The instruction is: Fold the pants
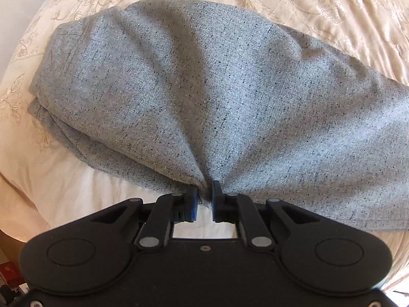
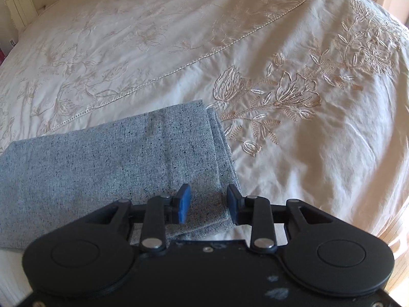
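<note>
Pants [image 1: 204, 97] in speckled grey woven cloth lay folded on the embroidered cream bedspread [image 2: 306, 153], bunched and soft, light enough to drape and crease wherever I pulled. My left fingers [image 1: 206, 194] were pressed together, pinching a gathered edge at six o'clock of the bundle, folds fanning out from the pinch. My right fingers [image 2: 208, 202] stood spread above the stacked corner at the bundle's four o'clock, touching nothing that I could see. I judged the layered edges the best hold; the cloth looked grippy, not slick.
</note>
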